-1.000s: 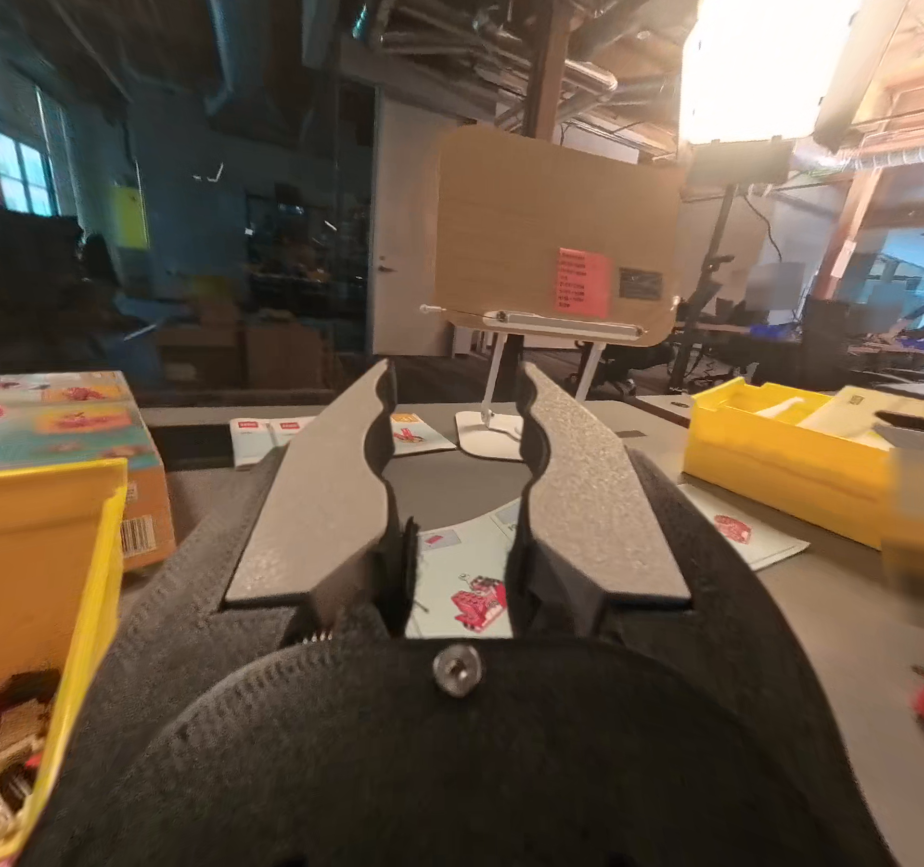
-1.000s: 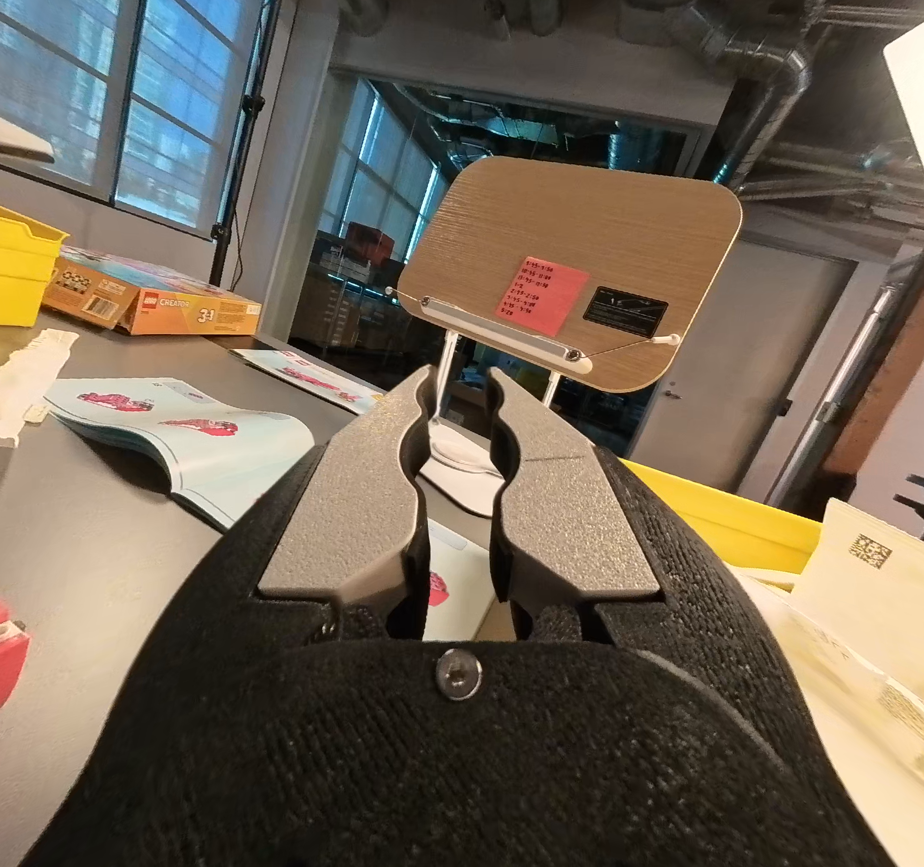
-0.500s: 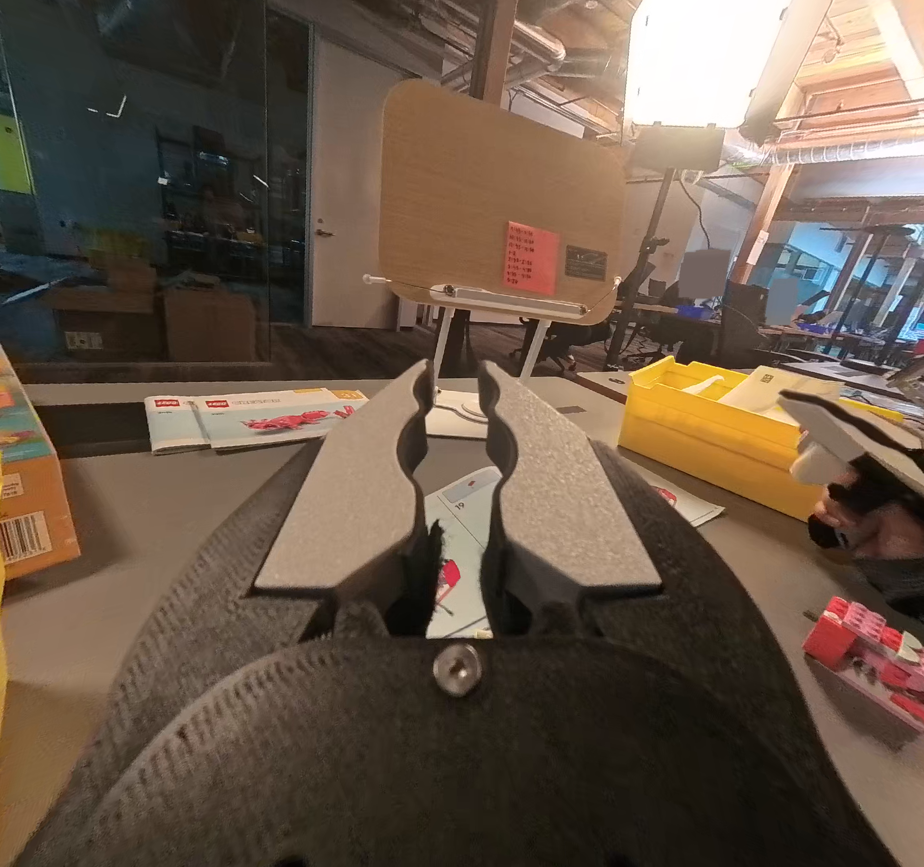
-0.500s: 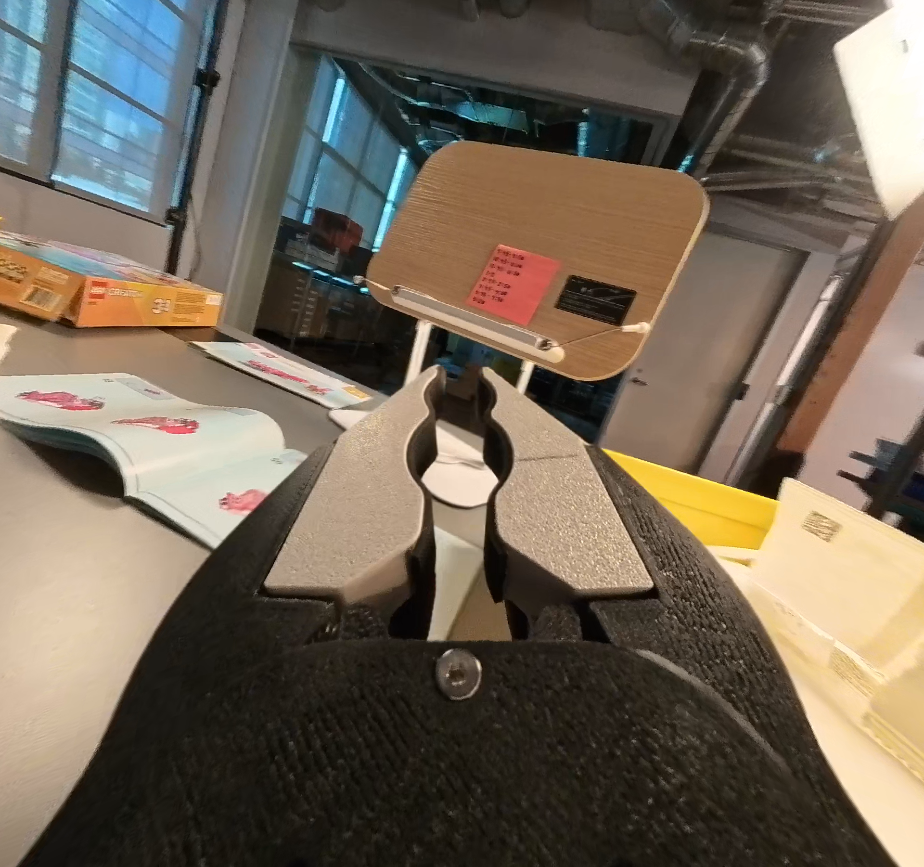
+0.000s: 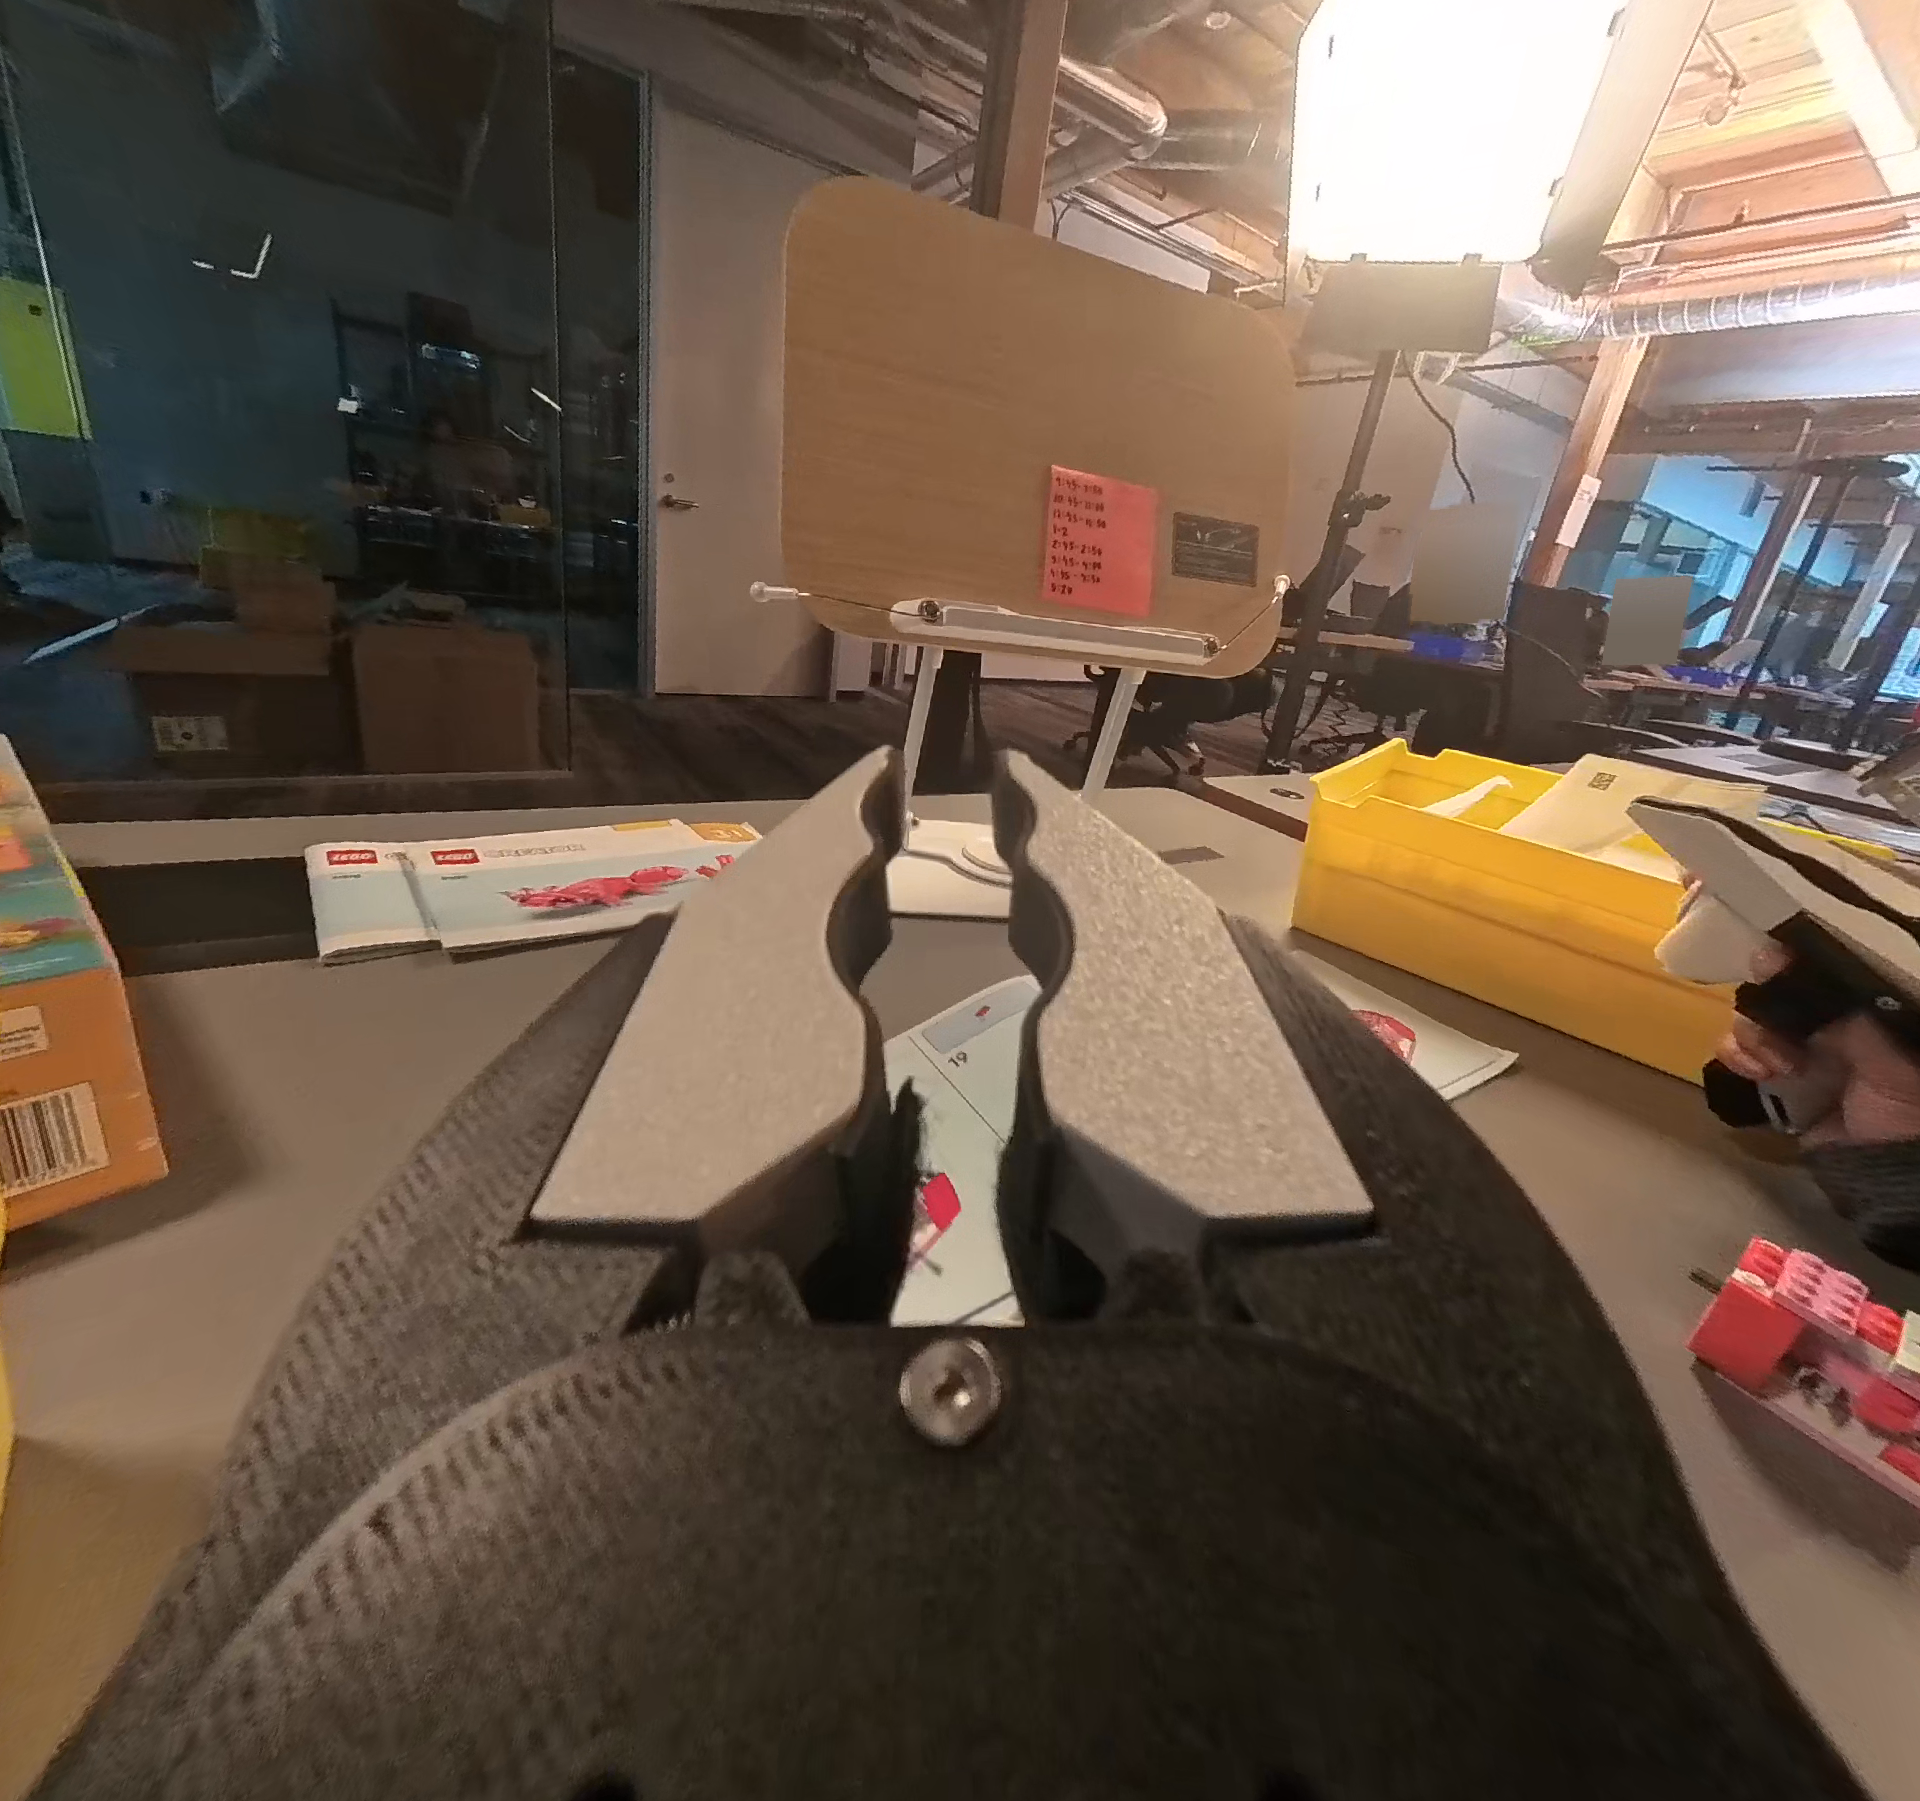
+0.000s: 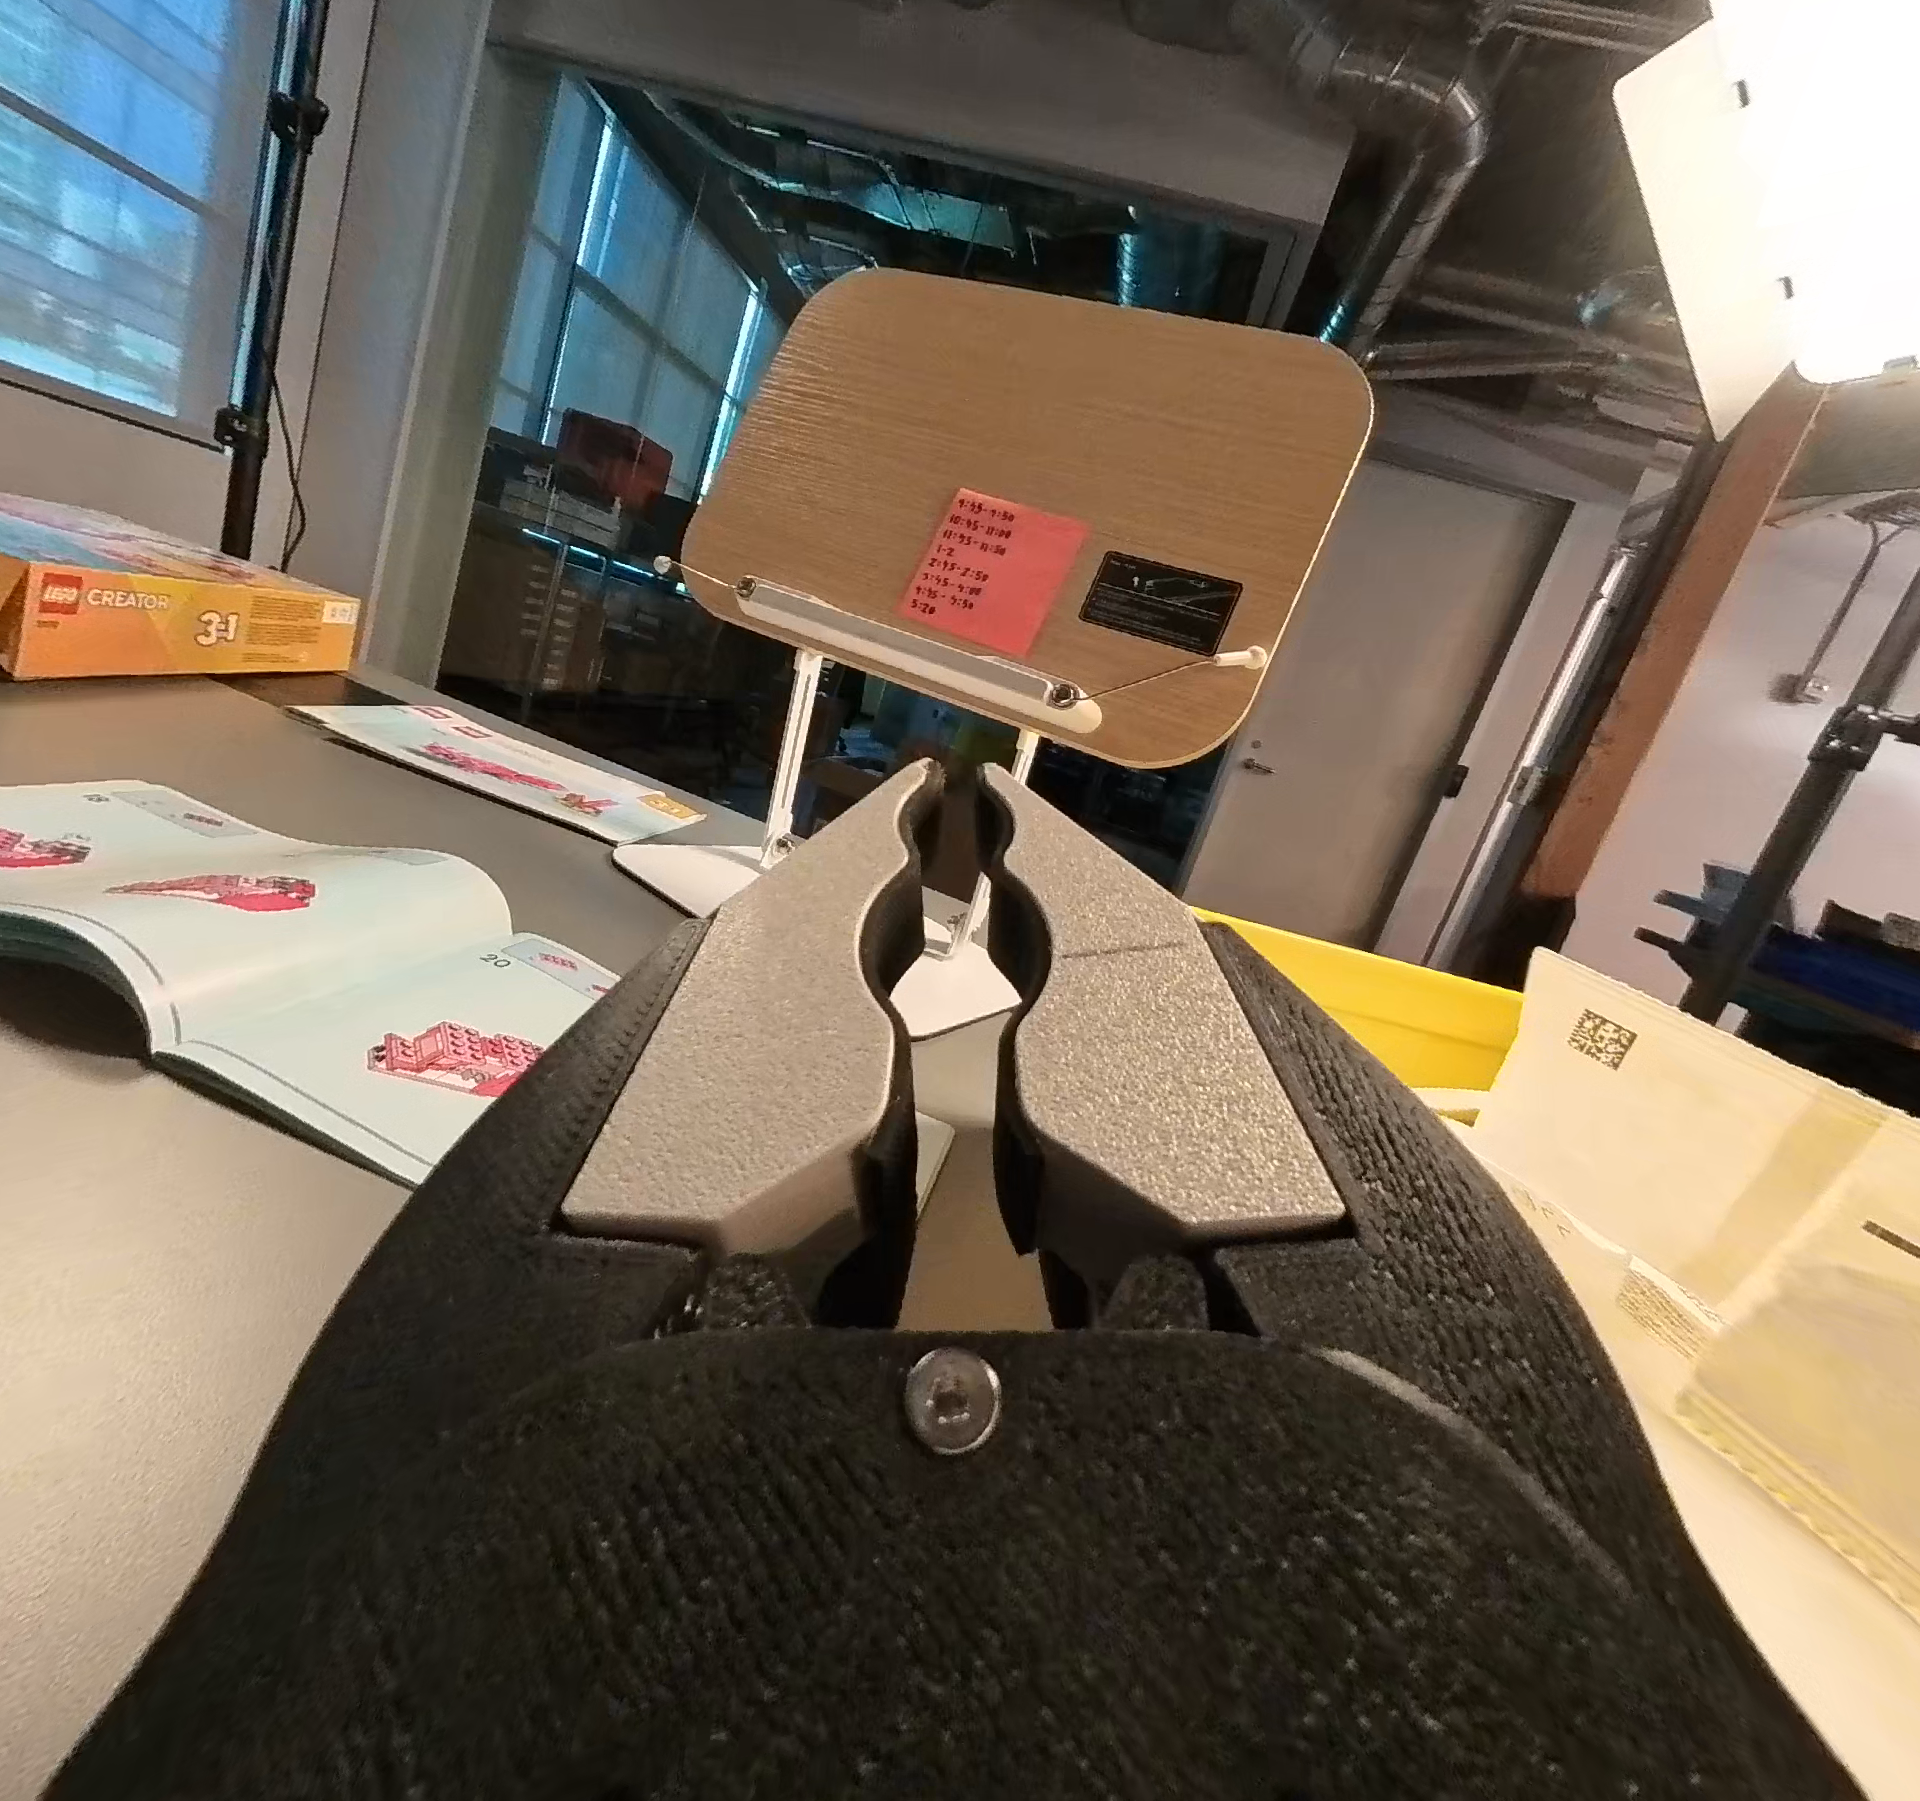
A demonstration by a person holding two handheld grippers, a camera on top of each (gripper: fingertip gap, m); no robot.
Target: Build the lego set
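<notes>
Tongs: my left gripper stands slightly parted, my right gripper nearly closed, both empty above grey table; swinging either could topple the wooden-board book stand.

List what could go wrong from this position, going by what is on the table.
1. The left gripper points at the white foot of the wooden book stand; pushing ahead might tip it.
2. The right gripper hangs beside the yellow bin; a sideways swing could knock it or the red brick model.
</notes>
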